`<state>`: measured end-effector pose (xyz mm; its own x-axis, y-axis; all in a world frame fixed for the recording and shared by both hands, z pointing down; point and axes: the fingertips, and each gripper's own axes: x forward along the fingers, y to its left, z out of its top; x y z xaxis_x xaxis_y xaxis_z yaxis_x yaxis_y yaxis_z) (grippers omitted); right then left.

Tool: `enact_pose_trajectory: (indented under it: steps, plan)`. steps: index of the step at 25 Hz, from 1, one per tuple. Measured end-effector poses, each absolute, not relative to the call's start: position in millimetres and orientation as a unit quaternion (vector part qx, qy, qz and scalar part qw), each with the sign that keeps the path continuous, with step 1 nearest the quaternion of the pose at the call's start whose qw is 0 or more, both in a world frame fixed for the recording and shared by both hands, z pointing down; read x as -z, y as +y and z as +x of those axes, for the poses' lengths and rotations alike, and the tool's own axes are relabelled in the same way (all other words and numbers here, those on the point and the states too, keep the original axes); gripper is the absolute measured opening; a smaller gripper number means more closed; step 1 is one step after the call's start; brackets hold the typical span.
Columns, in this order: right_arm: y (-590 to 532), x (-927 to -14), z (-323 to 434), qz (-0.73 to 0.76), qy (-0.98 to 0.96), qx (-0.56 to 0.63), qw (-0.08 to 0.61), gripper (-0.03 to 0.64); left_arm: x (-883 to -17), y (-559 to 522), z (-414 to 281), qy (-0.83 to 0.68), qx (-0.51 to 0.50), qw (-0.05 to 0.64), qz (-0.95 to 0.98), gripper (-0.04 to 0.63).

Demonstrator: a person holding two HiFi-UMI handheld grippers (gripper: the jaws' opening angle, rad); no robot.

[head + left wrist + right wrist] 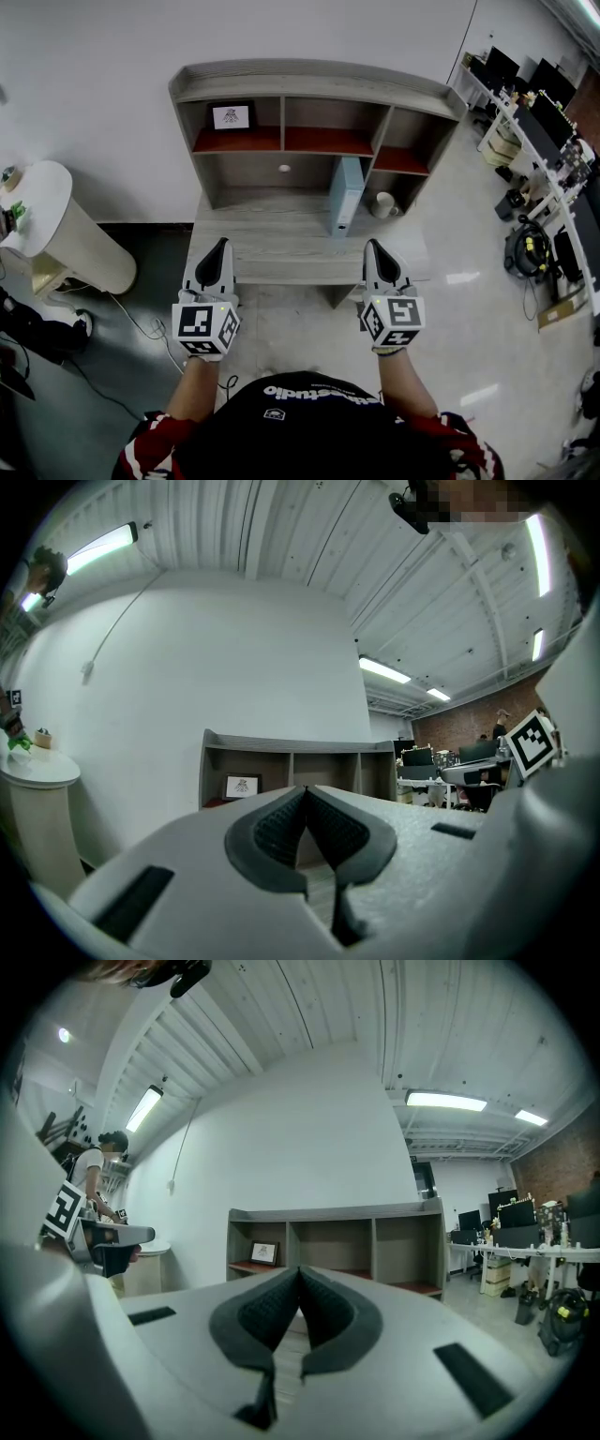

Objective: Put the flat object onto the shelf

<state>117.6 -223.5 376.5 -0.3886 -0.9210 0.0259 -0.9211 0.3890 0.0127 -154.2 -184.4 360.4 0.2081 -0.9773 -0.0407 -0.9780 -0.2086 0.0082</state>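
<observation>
A light-blue flat folder (345,195) stands upright on the grey desk (281,246), leaning by a divider of the shelf unit (309,89). A small framed picture (232,116) stands in the upper left compartment on a red shelf board and also shows as the picture (241,786) and the picture (263,1252). My left gripper (222,244) and right gripper (372,246) hover over the desk's front edge, well short of the folder. Both are shut with nothing between the pads: the left gripper (306,791) and the right gripper (299,1271) each show their jaws meeting.
A white cup (384,203) sits in the lower right bay next to the folder. A round white side table (37,202) stands left of the desk. Office desks with monitors (534,103) line the right side, with cables (527,248) on the floor.
</observation>
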Motion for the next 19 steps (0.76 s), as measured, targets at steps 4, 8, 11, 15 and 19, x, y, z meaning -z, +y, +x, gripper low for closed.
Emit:
enact_pose_trajectory:
  steps: [4, 8, 11, 15, 19]
  plan:
    - [-224.4, -378.8, 117.4, 0.552, -0.834, -0.007, 0.018, 0.003, -359.3, -185.2, -153.7, 0.628, -0.018, 0.01, -0.778, 0.006]
    - [-225.1, -376.5, 114.6, 0.55, -0.835, -0.004, 0.018, 0.003, -358.0, -186.2, -155.3, 0.628, -0.018, 0.011, -0.778, 0.006]
    - [-224.6, -374.6, 114.8, 0.55, -0.835, -0.002, 0.016, 0.003, -357.7, -185.4, -154.6, 0.627, -0.017, 0.012, -0.779, 0.006]
    - [-224.9, -374.1, 113.1, 0.55, -0.835, -0.001, 0.017, 0.003, -358.4, -186.6, -156.5, 0.627, -0.018, 0.012, -0.779, 0.006]
    - [-226.2, -373.4, 110.9, 0.548, -0.836, 0.001, 0.019, 0.003, -357.9, -188.4, -157.6, 0.627, -0.019, 0.011, -0.778, 0.006]
